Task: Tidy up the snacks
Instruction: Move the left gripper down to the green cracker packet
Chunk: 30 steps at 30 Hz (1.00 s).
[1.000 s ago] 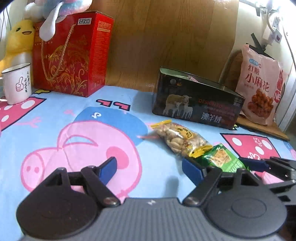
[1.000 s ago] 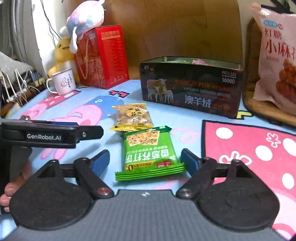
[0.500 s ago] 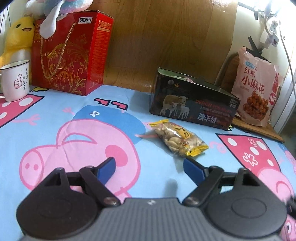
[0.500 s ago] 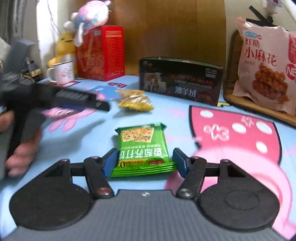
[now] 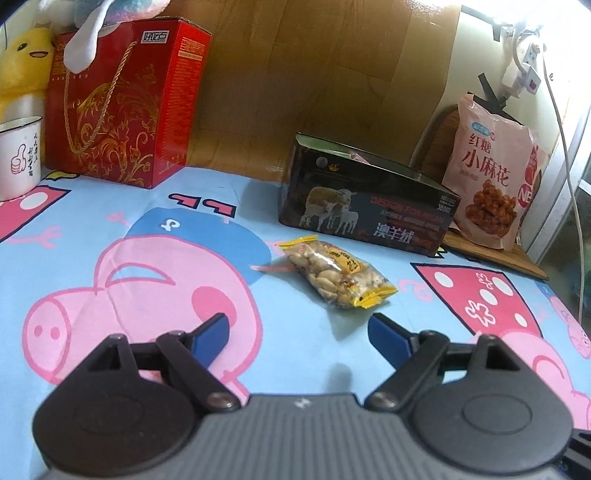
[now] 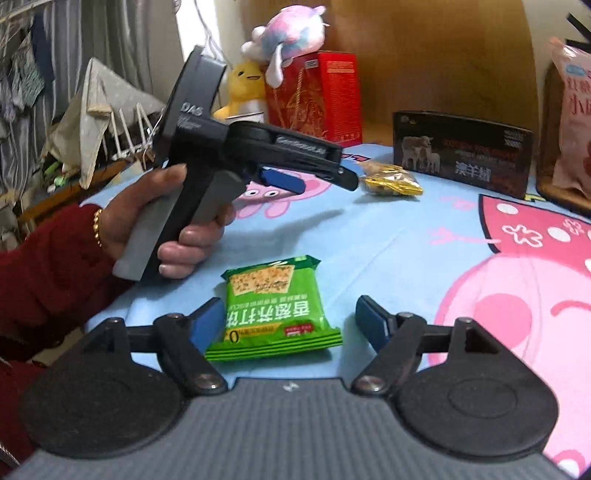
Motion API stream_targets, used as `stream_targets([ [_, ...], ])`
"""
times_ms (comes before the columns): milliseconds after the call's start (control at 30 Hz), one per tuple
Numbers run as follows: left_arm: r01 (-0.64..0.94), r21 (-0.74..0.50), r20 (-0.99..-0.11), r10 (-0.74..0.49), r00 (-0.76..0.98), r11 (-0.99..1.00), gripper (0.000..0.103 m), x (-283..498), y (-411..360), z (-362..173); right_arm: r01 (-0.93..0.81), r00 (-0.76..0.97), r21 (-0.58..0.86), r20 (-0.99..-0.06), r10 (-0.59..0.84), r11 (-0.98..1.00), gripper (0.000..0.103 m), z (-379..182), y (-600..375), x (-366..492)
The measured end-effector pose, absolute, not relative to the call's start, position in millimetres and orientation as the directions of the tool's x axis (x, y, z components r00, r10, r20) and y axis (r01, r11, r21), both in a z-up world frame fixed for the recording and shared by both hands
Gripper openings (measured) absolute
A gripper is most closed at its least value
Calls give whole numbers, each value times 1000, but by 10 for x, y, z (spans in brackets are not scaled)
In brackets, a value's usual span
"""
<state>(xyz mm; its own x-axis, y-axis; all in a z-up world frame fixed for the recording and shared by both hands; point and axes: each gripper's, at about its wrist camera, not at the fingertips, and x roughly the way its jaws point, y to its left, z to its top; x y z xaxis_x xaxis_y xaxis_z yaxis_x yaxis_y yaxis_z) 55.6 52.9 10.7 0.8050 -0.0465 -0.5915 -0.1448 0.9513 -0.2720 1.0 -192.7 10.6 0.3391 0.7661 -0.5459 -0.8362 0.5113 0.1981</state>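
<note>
The table [image 5: 332, 354] is spread with a blue cartoon-pig cloth, and a wooden panel [image 5: 314, 81] rises behind its far edge; at the far left corner stands a red gift box [image 5: 122, 107] with a gold cord handle, a pastel plush toy [image 6: 288, 33] on top of it, a yellow plush duck [image 5: 22, 62] beside it and a white enamel mug [image 5: 18, 155] at the left edge; toward the far right a dark sheep-printed box [image 5: 369, 206] sits open-topped, something pink just showing inside, and a pink bag of fried dough twists [image 5: 491, 184] leans upright on a wooden board [image 5: 495, 254] at the far right corner; a clear peanut packet [image 5: 336, 273] with yellow ends lies on the cloth just in front of the dark box, ahead of the left gripper [image 5: 299, 330]; that gripper's blue pads are spread wide with bare cloth between them, having just been opening; a hand [image 6: 155, 225] with a dark red sleeve and a gold bracelet holds its grip; the green cracker packet [image 6: 273, 310] lies flat near the table's near edge, between the pads of the right gripper [image 6: 290, 319]; its jaws have just been opening and now stand apart, the left pad at the packet's edge, the right pad clear of it.
</note>
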Motion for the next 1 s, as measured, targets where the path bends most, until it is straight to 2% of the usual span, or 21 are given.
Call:
stream_targets([
  [100, -144, -272, -592, -47, 805, 952, 86, 558, 528, 106, -839, 328, 207, -544, 772, 503, 86, 108, -1929, -36],
  [533, -121, -260, -605, -64, 794, 958, 90, 547, 504, 110, -814, 359, 216, -541, 760, 539, 88, 110, -2002, -33],
  [767, -74, -230, -612, -85, 787, 970, 95, 175, 412, 107, -801, 406, 166, -556, 725, 575, 89, 104, -2115, -183],
  [867, -53, -277, -594, -127, 794, 959, 95, -28, 440, 128, -799, 430, 130, -560, 709, 587, 89, 90, -2112, -231],
  [1000, -42, -414, -571, -224, 790, 909, 96, -192, 582, 143, -789, 461, 91, -568, 682, 608, 88, 89, -2108, -231],
])
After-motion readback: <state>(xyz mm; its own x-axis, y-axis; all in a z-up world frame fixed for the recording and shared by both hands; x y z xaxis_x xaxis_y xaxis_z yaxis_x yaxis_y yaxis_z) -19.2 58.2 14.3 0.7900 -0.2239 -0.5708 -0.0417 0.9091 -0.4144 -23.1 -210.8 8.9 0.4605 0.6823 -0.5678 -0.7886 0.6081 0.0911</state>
